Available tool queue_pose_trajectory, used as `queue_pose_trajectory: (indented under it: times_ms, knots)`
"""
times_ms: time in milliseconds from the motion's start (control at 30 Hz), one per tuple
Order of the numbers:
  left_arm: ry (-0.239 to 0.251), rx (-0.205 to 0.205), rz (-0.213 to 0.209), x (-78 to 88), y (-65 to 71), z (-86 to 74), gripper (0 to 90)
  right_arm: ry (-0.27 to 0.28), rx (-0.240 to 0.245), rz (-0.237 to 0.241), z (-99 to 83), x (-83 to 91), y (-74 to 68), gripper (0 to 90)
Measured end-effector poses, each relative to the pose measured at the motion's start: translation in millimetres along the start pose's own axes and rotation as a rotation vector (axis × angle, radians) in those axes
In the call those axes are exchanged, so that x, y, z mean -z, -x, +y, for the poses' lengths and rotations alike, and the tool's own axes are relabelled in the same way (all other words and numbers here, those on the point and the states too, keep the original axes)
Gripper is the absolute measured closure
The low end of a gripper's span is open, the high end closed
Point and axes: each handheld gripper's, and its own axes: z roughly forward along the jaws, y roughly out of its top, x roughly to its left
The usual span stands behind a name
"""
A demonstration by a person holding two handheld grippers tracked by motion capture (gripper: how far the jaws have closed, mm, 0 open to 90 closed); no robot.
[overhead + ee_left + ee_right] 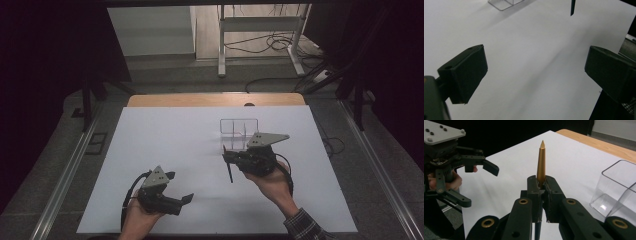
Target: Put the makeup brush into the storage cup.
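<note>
A slim pen with a gold pointed end [541,162] and a dark lower shaft [230,171] is clamped in my right gripper [226,156], which is shut on it [542,185]. The pen stands across the jaws, gold tip up, dark end hanging above the white sheet [165,145]. A clear plastic box with compartments [239,126] stands just beyond the right gripper, close by on its right [616,187]. My left gripper [180,186] is held at the front left, open, nothing between its jaws [536,70]. The pen's dark end [573,7] and the box [504,3] lie far ahead of it.
The white sheet covers a wooden table whose bare edge [215,99] runs along the far side. The sheet's right edge and the dark floor [631,27] show past my left gripper. Beyond the table are a metal frame's legs [221,45] and cables on the floor.
</note>
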Motion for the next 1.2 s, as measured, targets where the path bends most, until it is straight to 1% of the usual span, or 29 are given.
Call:
queue_pose_trajectory:
  times_ms: [100,267,400,533,667,867,1200]
  knots:
    - [-0.004,-0.001,0.012,2.3,-0.8,-2.6,4.6,0.002,-0.002,-0.001,0.9,0.7,1.2,83.6]
    - [-0.012,0.01,0.029,6.9,-3.0,-8.8,3.3,0.012,-0.008,-0.006,4.0,3.2,3.6,83.6]
    - [-0.024,0.009,0.048,9.5,-4.0,-13.0,2.1,0.016,-0.012,-0.012,8.7,4.7,6.1,83.6]
    - [-0.036,0.006,0.059,10.6,-4.2,-15.4,1.6,0.014,-0.012,-0.019,11.0,4.6,8.3,83.6]
    - [-0.045,0.005,0.075,13.6,-5.2,-18.5,1.3,0.021,-0.017,-0.03,15.3,5.0,12.8,83.6]
    - [-0.036,0.026,0.082,18.1,-7.8,-22.6,1.3,0.029,-0.021,-0.041,21.2,3.8,15.9,83.6]
    - [-0.03,0.03,0.115,26.9,-11.0,-30.6,1.3,0.033,-0.026,-0.065,27.8,0.4,25.1,83.6]
